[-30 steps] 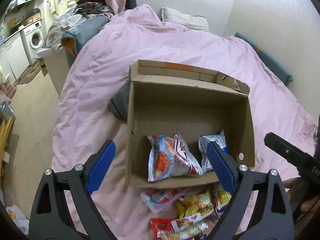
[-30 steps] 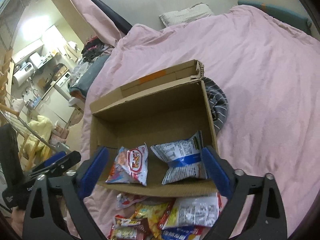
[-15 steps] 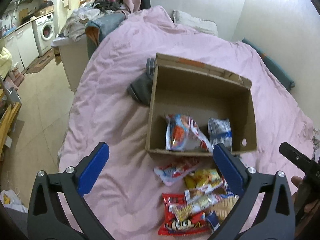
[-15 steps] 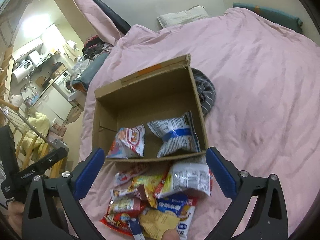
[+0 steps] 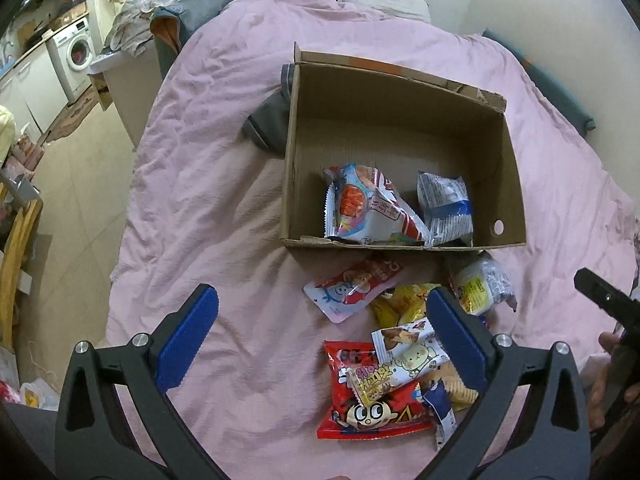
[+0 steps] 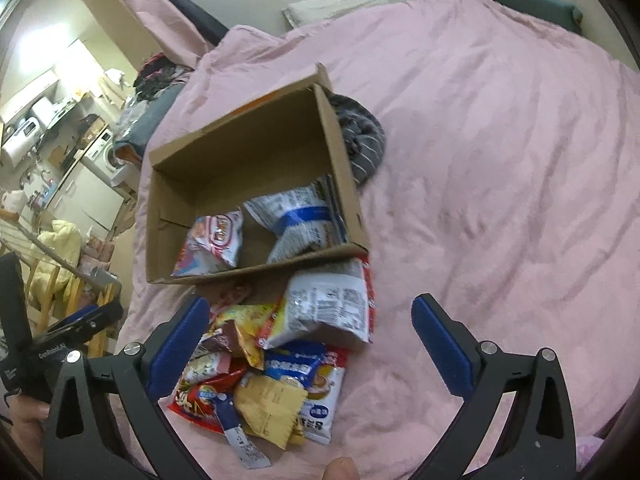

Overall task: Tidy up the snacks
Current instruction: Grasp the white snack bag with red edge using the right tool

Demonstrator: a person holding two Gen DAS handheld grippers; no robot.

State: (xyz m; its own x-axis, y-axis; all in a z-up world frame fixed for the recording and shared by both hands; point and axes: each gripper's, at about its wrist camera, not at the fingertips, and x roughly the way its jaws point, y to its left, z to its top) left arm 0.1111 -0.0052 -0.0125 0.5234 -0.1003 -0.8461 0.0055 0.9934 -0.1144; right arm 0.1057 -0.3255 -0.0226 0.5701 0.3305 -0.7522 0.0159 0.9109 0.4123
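Both grippers have drawn back from the cardboard box (image 5: pixel 400 152) on the pink bed (image 5: pixel 208 152), so the loose pile of snack packets (image 5: pixel 404 352) in front of it now fills the lower view. Left gripper (image 5: pixel 324 340) has just been opening and stands released and empty; right gripper (image 6: pixel 316 344) is also spread wide, holding nothing, above the pile. Two packets already lie inside the box: a red-and-white bag (image 5: pixel 364 208) and a blue-and-white bag (image 5: pixel 446 208). Judging by this, the next packet is about to be chosen from the pile.
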